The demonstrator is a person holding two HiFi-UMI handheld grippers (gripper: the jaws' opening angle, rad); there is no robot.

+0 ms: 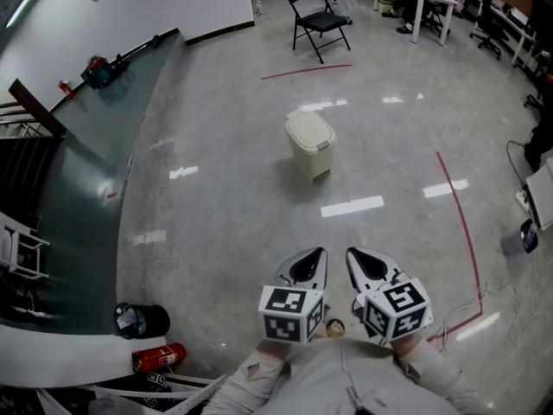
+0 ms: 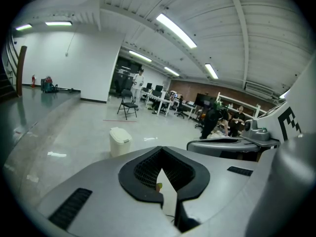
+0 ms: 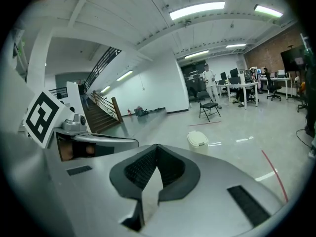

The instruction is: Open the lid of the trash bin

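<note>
A small cream trash bin (image 1: 311, 143) stands alone on the polished grey floor, its lid down. It also shows in the left gripper view as the bin (image 2: 120, 140) and in the right gripper view as the bin (image 3: 198, 140). Both grippers are held close to the person's body, side by side, well short of the bin. The left gripper (image 1: 318, 254) and the right gripper (image 1: 352, 254) each have their jaw tips together, with nothing between them. The left gripper (image 2: 160, 150) and right gripper (image 3: 157, 147) point toward the bin.
A black folding chair (image 1: 316, 17) stands beyond the bin. Red tape lines (image 1: 458, 206) mark the floor at right, with cables (image 1: 471, 305) near them. A dark ramp (image 1: 86, 197) and stairs run along the left. A fire extinguisher (image 1: 160, 356) and black bucket (image 1: 143, 320) lie near left.
</note>
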